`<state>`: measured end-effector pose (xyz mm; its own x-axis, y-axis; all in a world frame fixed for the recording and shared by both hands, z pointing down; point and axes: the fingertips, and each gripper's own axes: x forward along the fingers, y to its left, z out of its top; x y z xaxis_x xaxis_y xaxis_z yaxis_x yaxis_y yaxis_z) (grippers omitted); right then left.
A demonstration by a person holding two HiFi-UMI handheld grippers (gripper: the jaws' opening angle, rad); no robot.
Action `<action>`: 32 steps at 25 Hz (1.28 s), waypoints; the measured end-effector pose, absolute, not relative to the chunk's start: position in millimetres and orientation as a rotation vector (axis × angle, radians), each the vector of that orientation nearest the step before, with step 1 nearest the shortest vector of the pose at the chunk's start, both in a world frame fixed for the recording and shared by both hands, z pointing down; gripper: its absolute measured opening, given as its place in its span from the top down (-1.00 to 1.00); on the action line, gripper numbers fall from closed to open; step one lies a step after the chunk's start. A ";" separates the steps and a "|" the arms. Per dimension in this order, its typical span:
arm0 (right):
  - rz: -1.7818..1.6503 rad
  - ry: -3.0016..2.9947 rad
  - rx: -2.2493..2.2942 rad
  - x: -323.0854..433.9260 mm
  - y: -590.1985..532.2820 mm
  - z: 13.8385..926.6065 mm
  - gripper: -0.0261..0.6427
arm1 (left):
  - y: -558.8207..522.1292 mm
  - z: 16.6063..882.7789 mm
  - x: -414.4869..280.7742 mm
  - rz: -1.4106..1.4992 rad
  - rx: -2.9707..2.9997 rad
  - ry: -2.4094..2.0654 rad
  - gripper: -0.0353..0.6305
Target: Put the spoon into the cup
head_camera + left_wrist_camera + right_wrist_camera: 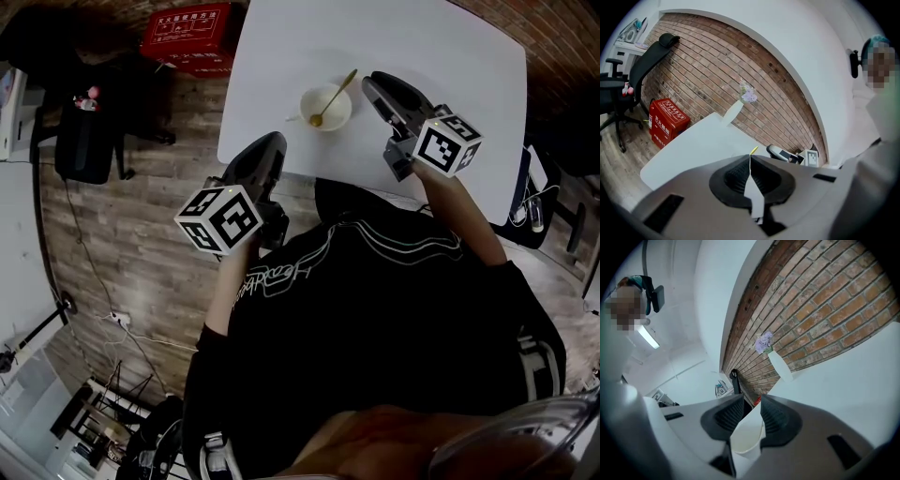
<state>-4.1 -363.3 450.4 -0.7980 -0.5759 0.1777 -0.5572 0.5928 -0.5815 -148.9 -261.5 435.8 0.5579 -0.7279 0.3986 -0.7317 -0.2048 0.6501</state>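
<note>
A white cup (pixel 325 108) stands on the white table (pixel 422 56), toward its near edge. A gold spoon (pixel 336 97) rests in the cup with its handle leaning over the far right rim. My right gripper (pixel 373 82) hovers just right of the cup without touching it, and in the right gripper view its jaws (pixel 752 398) stand a little apart with nothing between them. My left gripper (pixel 270 142) is held at the table's near left edge, away from the cup. Its fingertips (pixel 750 157) meet, empty. The spoon's yellow tip (pixel 753 150) peeks above them.
A white vase with purple flowers (pixel 735 111) (pixel 779 363) stands at the table's far side by the brick wall. On the wooden floor to the left are a red box (pixel 187 36) (pixel 665 119) and a black office chair (pixel 89 141) (pixel 647 65). Dark gear (pixel 536 202) lies right of the table.
</note>
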 end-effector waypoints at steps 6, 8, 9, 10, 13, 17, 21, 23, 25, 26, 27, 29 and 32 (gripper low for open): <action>-0.980 2.756 -0.836 -5.7 -321.4 412.7 0.81 | -242.4 415.6 -134.1 -0.010 1.997 -1.186 0.88; -0.982 2.746 -0.769 -9.4 -305.5 402.3 0.84 | -236.9 410.0 -128.5 -0.013 2.010 -1.184 0.88; -0.977 2.746 -0.739 -11.0 -297.9 397.3 0.85 | -234.3 407.3 -126.4 -0.016 2.017 -1.182 0.87; -0.974 2.746 -0.709 -12.3 -290.9 392.5 0.87 | -231.6 404.4 -124.8 -0.018 2.025 -1.181 0.87; -0.980 2.735 -0.619 -13.5 -272.4 378.7 0.90 | -224.2 395.6 -120.0 -0.013 2.060 -1.178 0.87; -0.944 2.818 -0.529 -15.2 -246.5 370.7 0.91 | -215.8 384.6 -110.1 -0.008 2.098 -1.163 0.87; -0.914 2.891 -0.527 -17.3 -234.0 372.6 0.93 | -212.0 376.0 -102.8 -0.002 2.138 -1.142 0.87; -0.942 2.879 -0.521 -16.8 -231.7 373.8 0.93 | -210.4 373.5 -100.9 0.002 2.154 -1.137 0.87; -0.952 2.889 -0.513 -17.3 -229.1 375.6 0.93 | -209.8 371.3 -99.4 -0.001 2.162 -1.134 0.88; -0.949 2.901 -0.506 -18.4 -227.7 375.6 0.93 | -209.5 369.9 -98.5 -0.004 2.165 -1.131 0.87; -0.944 2.912 -0.499 -19.9 -226.4 374.8 0.93 | -208.8 368.2 -97.9 -0.005 2.170 -1.128 0.87; -0.932 2.922 -0.489 -23.2 -225.2 371.9 0.93 | -207.4 365.0 -97.7 -0.001 2.183 -1.123 0.87; -0.932 2.927 -0.482 -25.5 -226.1 369.8 0.93 | -207.6 362.0 -98.4 -0.003 2.191 -1.120 0.88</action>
